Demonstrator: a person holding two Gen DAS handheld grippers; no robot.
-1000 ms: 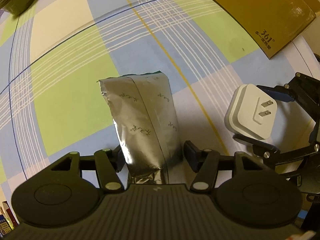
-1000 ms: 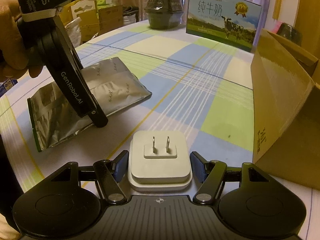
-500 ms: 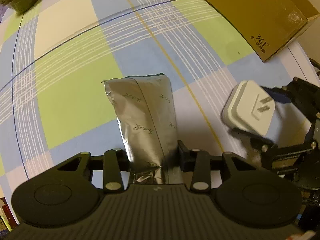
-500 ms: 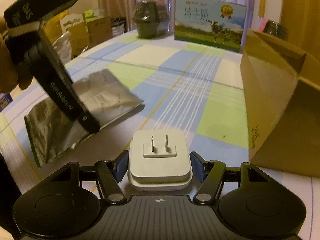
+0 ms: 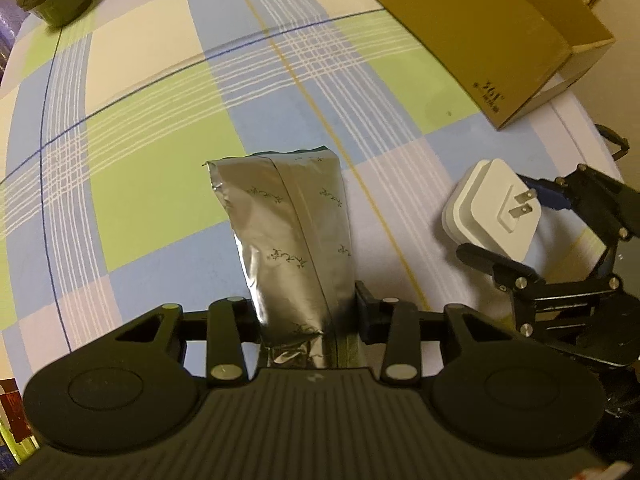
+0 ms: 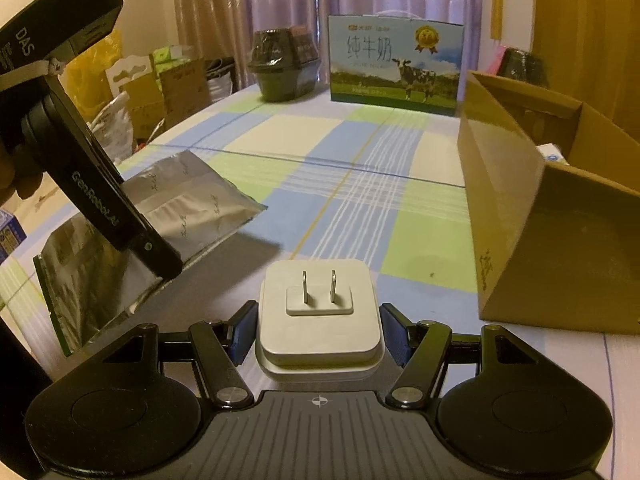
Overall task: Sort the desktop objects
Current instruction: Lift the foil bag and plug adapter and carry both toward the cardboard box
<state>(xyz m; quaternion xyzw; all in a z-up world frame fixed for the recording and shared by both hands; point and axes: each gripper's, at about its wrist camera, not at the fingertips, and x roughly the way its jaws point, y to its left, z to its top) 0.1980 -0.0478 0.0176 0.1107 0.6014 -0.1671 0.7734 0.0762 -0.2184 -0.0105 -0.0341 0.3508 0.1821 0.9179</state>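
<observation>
Since a second ago the left tool (image 5: pixel 306 312) still pinches the near end of the silver foil pouch (image 5: pixel 288 236), now raised off the checked counter (image 5: pixel 152 152). The right tool (image 6: pixel 318 330) stays clamped on the white plug adapter (image 6: pixel 318 316), left of the brown cardboard box (image 6: pixel 532 216), which looks slightly nearer

"GenRobot.AI", "DAS" on left gripper (image 6: pixel 160 268); "纯牛奶" on milk carton (image 6: pixel 394 66).

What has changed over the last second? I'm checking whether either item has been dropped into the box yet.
Neither. The right gripper has lifted the white plug adapter slightly. The left gripper stays clamped on the silver foil pouch. The cardboard box has not moved.
</observation>
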